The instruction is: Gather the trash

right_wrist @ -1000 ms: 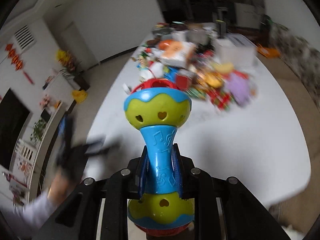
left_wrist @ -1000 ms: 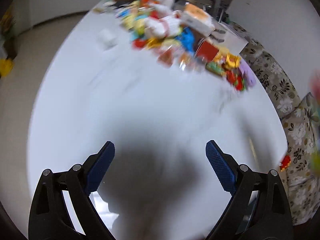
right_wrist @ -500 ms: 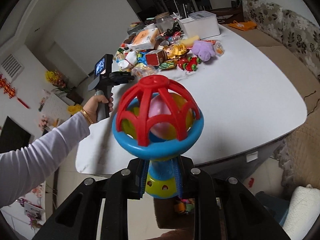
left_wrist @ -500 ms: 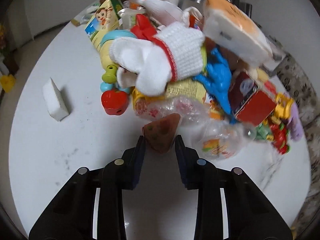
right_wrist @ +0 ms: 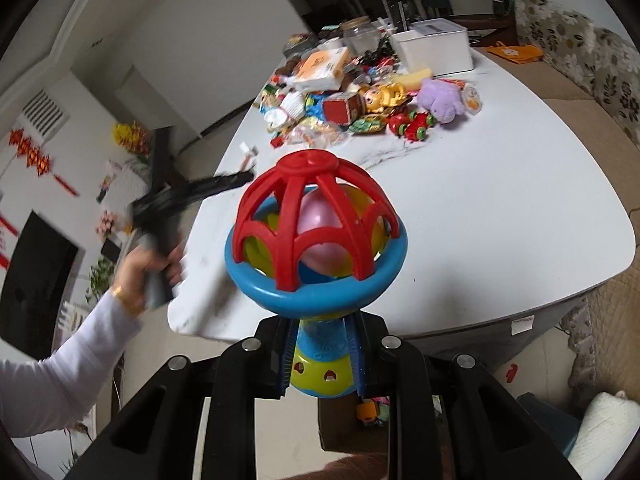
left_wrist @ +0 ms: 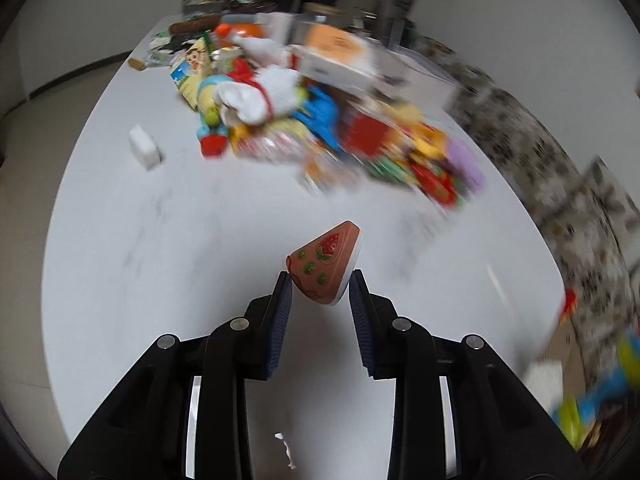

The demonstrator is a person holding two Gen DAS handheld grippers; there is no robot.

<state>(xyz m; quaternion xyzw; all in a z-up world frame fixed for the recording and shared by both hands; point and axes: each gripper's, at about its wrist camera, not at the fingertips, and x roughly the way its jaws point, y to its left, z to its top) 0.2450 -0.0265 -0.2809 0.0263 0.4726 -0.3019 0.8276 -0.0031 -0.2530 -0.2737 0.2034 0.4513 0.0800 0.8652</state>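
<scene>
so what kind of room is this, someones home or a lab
Most likely a home living or dining room: a white table piled with toys and wrappers, a floral sofa beside it, and red festive decorations on the wall.

1. White table (right_wrist: 500, 216), rounded corners, faint grey scuffs
2. Floral sofa (right_wrist: 588, 52) along its far side
3. Red paper decorations (right_wrist: 30, 156) on left wall
4. White vent grille (right_wrist: 43, 114) above them
5. Yellow flowers (right_wrist: 128, 136) by doorway
</scene>
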